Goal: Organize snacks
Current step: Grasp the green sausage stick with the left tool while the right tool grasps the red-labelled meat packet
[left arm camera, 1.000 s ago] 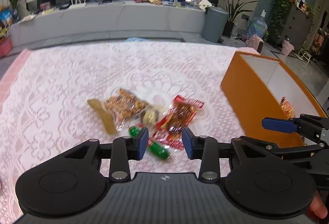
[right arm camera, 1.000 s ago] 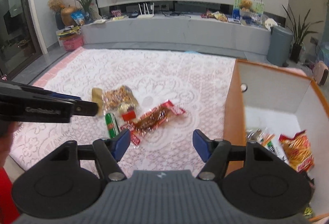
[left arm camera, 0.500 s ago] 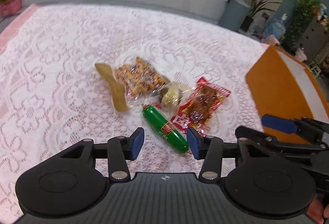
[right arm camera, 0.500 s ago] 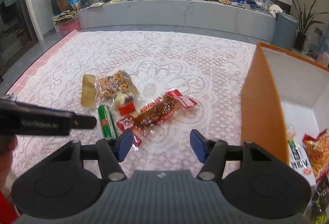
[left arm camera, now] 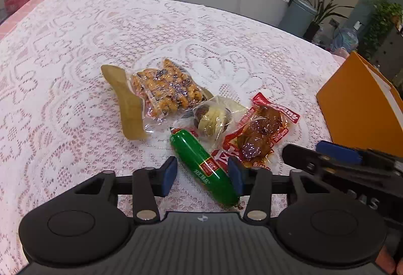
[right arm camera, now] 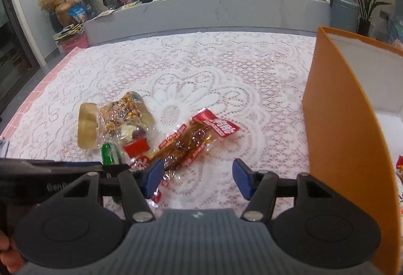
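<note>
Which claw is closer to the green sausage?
Left. The left claw has the green sausage between its closing jaws. The right claw hangs open off to the side, beside the red meat packet.

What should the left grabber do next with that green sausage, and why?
Probably finish closing on the green sausage and lift it. The left gripper already has a pad on each side of it and its jaws are closing, though there is a gap on the left. The sausage lies loose on the lace tablecloth, and the orange box stands to the right.
</note>
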